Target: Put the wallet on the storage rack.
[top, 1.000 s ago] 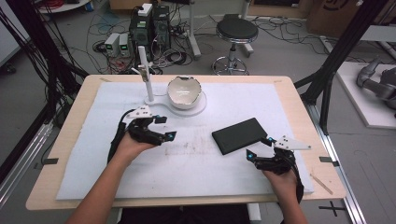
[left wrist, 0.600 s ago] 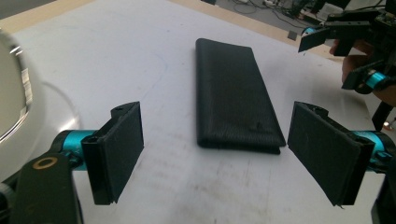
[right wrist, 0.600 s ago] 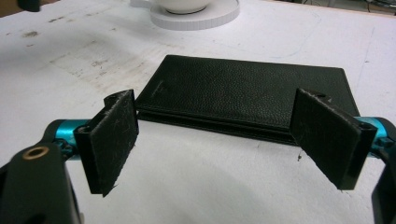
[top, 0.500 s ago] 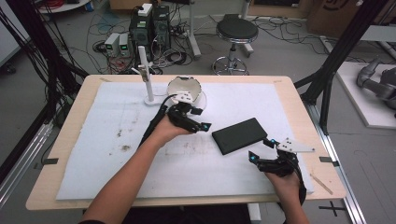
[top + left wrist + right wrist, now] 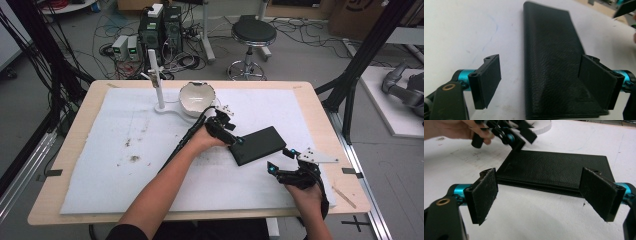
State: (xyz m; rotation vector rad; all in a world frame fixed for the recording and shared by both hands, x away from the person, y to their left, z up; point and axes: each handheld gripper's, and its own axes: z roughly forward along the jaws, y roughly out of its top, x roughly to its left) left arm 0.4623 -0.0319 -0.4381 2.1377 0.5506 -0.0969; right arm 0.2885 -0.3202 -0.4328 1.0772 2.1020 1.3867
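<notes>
In the high view, a wooden table [image 5: 320, 107] is covered by a white sheet [image 5: 100, 170]. A black leather wallet [image 5: 257, 145] lies flat on the sheet, a little right of the middle of the frame. The left gripper [image 5: 231, 134] comes in from the lower left on a long bare arm and sits right at the wallet's left end. The right gripper [image 5: 280, 161] is in the lower right of the frame, near the wallet's lower right corner but not touching it. Its jaws are apart. A white bowl [image 5: 197, 96] stands on a white base near the top middle. A thin white post [image 5: 156, 80] stands just left of the bowl. A black stool [image 5: 253, 34] sits on the floor behind the table.

In the left gripper view, the wallet [image 5: 554, 65] runs from the top of the frame down to the bottom. The left gripper [image 5: 549, 85] has its jaws wide apart. One jaw is over the white sheet [image 5: 461, 32] at the left. The other jaw is over the wallet's right edge.

In the right gripper view, the wallet [image 5: 554, 170] lies across the middle of the frame on the white sheet [image 5: 531, 220]. The right gripper [image 5: 539, 197] has its jaws wide apart, in front of the wallet's near edge. The left gripper [image 5: 516, 136] and a hand [image 5: 451, 128] are at the upper left, at the wallet's far corner.
</notes>
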